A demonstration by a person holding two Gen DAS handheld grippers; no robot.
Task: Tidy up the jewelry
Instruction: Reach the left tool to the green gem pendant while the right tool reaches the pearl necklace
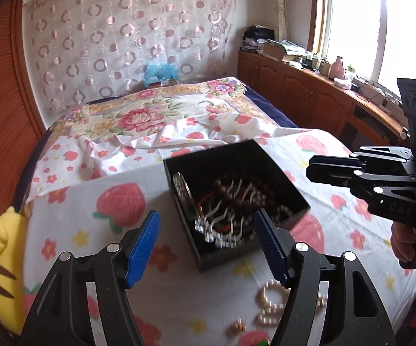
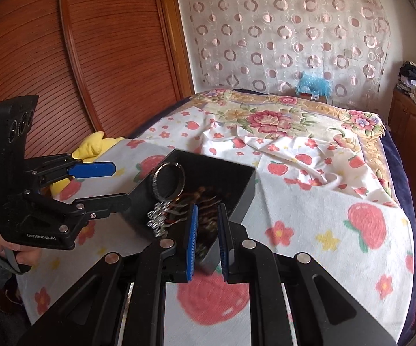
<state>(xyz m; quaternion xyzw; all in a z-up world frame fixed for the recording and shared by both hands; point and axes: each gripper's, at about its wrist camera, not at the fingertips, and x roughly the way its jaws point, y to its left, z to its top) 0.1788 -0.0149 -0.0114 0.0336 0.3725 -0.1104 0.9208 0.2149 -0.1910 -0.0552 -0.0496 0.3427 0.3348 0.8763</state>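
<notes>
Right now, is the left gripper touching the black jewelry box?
Apart. In the left wrist view the left gripper is wide open and empty, with blanket visible between both blue fingers and the black jewelry box. The right wrist view agrees.

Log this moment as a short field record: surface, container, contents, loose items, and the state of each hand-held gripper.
surface: bed with strawberry-print sheet
container: black box, open top, on the sheet
contents: dark bead bracelets, red cord, silver chain piece draped over the near rim, metal ring against the box wall
loose items: pearl strand on the sheet, outside the box
left hand-held gripper: open, holding nothing
right hand-held gripper: narrowly open at the box's near corner; grip unclear
other: yellow plush at the bed edge
</notes>
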